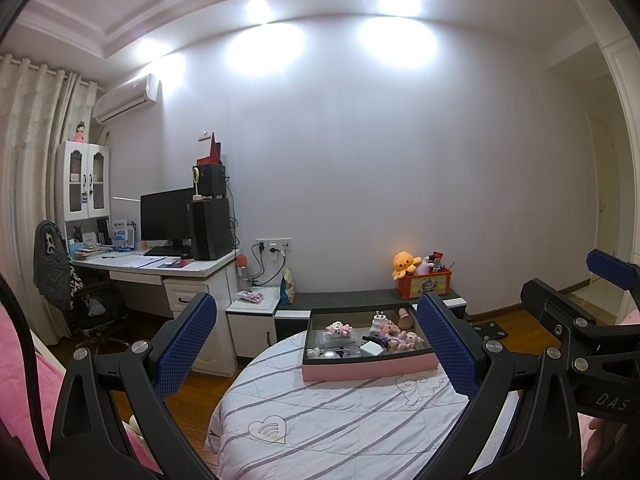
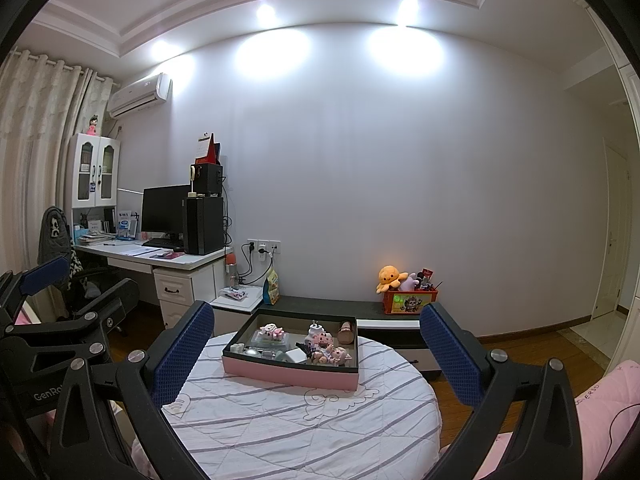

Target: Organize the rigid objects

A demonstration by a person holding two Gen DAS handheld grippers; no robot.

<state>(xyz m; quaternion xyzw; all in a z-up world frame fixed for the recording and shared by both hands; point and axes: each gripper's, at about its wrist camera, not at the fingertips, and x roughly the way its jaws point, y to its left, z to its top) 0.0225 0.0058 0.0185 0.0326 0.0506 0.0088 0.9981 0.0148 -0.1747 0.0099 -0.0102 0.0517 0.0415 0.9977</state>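
both tongs hang side by side above the near edge of the round table (image 2: pixel 280 420), level and aimed at the far wall. the left tongs (image 1: pixel 316 344) gape wide and grip nothing; the right tongs (image 2: pixel 316 352) gape just as wide, also bare. one pink box (image 2: pixel 288 374) with a dark rim sits near the table's far edge, well apart from both. in it lie small toys: pink dolls (image 2: pixel 330 354), one white bottle (image 2: pixel 313 333), one white block (image 2: pixel 295 356) and one tan cylinder (image 2: pixel 346 332); the rest are too small to count.
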